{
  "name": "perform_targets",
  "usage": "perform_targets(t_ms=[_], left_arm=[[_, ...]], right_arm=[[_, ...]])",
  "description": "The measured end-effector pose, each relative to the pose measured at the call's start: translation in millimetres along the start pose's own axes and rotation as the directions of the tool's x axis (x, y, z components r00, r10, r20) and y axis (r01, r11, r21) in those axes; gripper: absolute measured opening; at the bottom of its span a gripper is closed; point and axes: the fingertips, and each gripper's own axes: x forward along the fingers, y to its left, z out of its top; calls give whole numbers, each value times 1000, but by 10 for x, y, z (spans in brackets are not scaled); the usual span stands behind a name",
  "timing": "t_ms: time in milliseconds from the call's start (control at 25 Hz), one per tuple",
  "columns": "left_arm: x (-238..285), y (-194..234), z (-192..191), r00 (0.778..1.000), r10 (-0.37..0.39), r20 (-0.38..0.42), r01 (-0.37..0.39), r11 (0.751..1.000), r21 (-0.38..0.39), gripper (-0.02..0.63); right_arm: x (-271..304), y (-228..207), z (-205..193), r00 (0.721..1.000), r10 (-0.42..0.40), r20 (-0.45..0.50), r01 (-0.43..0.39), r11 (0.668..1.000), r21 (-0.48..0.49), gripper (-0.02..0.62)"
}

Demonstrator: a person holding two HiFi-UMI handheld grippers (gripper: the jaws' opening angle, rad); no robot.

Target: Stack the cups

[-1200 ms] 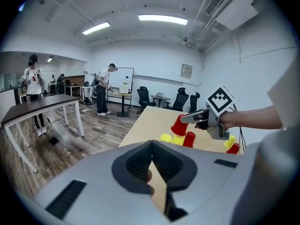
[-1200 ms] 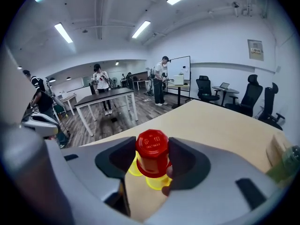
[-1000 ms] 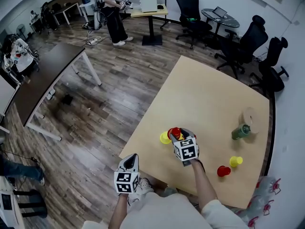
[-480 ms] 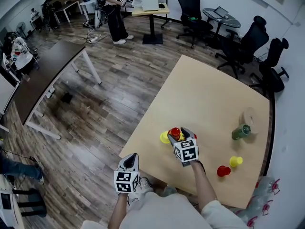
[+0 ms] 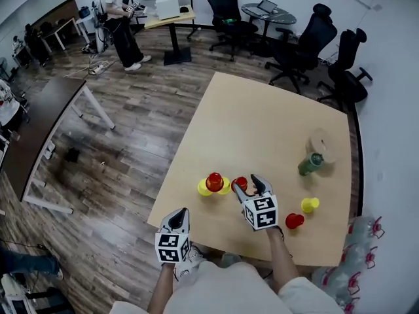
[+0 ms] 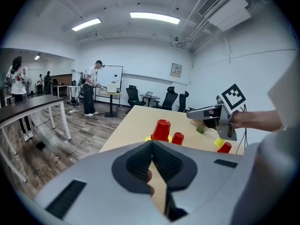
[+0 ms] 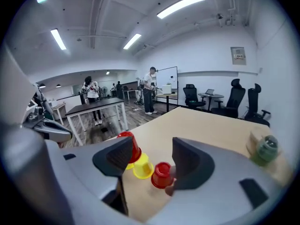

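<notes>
Right gripper (image 5: 251,187) is being held at lower centre, jaws apart though just narrowed slightly, red cup (image 5: 239,183) unclamped between them; left gripper (image 5: 177,216) is being held with jaws together

To your right on the light wooden table (image 5: 262,123), a green bottle (image 5: 311,164) lies tilted, touching a round beige roll (image 5: 322,145). Beyond the table's far edge, black office chairs (image 5: 303,41) cluster on the wood-plank floor (image 5: 137,129). A dark-topped table (image 5: 39,129) stands well off to your left. Far back, a person (image 5: 121,25) stands beside a small desk carrying a white box (image 5: 167,6). Clear plastic bottles (image 5: 357,267) lie heaped at your lower right.
</notes>
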Motion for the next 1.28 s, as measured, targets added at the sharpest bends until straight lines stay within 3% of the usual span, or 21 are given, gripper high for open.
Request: perform_targets(t_ms=[280, 640, 880, 1280], left_arm=[[437, -653, 91, 985, -168, -35, 170, 982, 83, 12], [788, -1565, 59, 933, -343, -110, 358, 918, 173, 12], [875, -1842, -21, 910, -387, -150, 411, 890, 198, 12], [890, -1810, -22, 915, -369, -162, 397, 894, 208, 12]], right_arm=[[-783, -883, -438, 976, -216, -18, 216, 970, 111, 267], [-1826, -1640, -1415, 891, -432, -143, 455, 851, 262, 270], [-2024, -1709, -1989, 866, -441, -235, 498, 802, 330, 270], [-1770, -1747, -2432, 862, -381, -334, 488, 800, 349, 260]])
